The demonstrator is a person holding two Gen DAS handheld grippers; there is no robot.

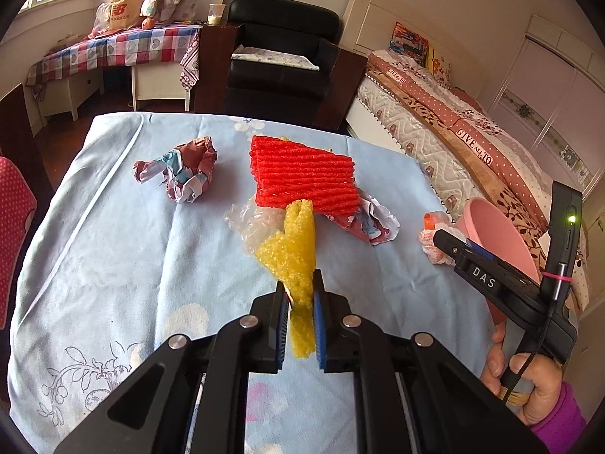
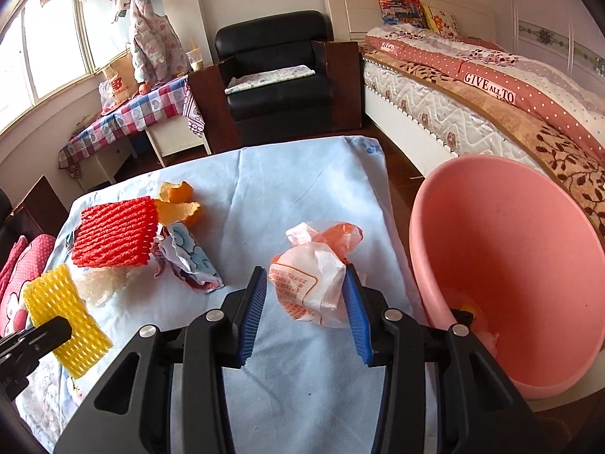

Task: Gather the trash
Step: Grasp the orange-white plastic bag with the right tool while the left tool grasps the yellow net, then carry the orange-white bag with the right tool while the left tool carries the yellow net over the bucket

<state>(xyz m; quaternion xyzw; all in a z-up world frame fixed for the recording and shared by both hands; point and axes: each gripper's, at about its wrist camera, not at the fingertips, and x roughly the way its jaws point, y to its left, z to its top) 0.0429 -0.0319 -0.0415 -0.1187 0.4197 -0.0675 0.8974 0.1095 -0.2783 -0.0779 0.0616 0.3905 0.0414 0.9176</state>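
The left gripper [image 1: 299,283] is clamped on a yellow foam net [image 1: 297,253], which is pinched between the two blue-padded fingers [image 1: 318,325] and held above the table [image 1: 113,265]; the net's free end fans out past the fingertips. The right gripper [image 2: 306,283] is seen with its jaws set wide around a crumpled white-and-orange plastic bag [image 2: 314,280]; the bag lies between the pads [image 2: 355,321], and whether it is actually squeezed cannot be told. Just to the right of that gripper, at the table's edge, a pink bin [image 2: 510,265] is seen tilted toward the camera, with a few scraps lying at its bottom. On the table, which is covered by a pale blue floral cloth, a red foam net [image 1: 302,174] is laid near the middle, with a clear crinkled plastic scrap [image 1: 249,223] just beside its near edge and a crumpled printed paper [image 1: 366,223] partly tucked under it. A second crumpled paper ball [image 1: 181,170] is set apart to the left. Orange peel [image 2: 177,204] is seen touching the red net's far side. Beyond the table, a black armchair [image 1: 280,49] and a bed [image 1: 472,140] are visible.
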